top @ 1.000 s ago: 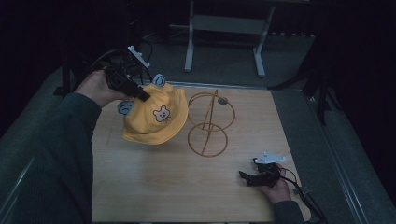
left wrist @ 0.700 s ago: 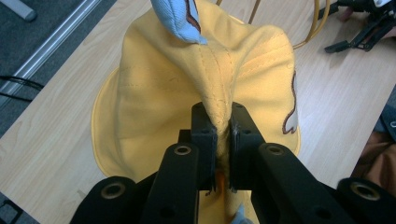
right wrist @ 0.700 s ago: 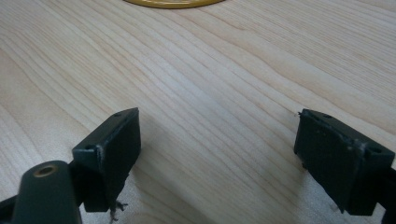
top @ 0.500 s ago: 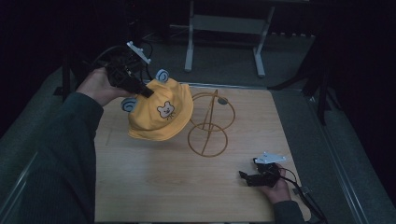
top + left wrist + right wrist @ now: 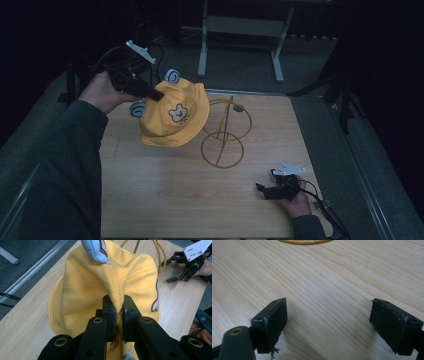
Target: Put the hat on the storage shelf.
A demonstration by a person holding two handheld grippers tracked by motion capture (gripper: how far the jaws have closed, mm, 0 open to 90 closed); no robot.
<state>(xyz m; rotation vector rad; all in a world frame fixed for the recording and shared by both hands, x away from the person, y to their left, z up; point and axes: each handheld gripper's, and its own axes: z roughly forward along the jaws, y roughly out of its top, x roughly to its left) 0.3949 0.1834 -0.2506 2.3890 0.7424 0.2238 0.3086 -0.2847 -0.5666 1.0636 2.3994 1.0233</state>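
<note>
Left gripper (image 5: 119, 315): clamped on a fold of the hat's crown.
Hat (image 5: 172, 120): yellow, held up off the table (image 5: 150, 200), just left of the wire stand (image 5: 223, 134).
Right gripper (image 5: 328, 322): jaws wide apart, nothing between them, low over the table's near right.

A pale wooden table (image 5: 165, 200) with a visible grain carried a yellow wire stand (image 5: 222, 147), whose round base ring lay flat near its middle.
</note>
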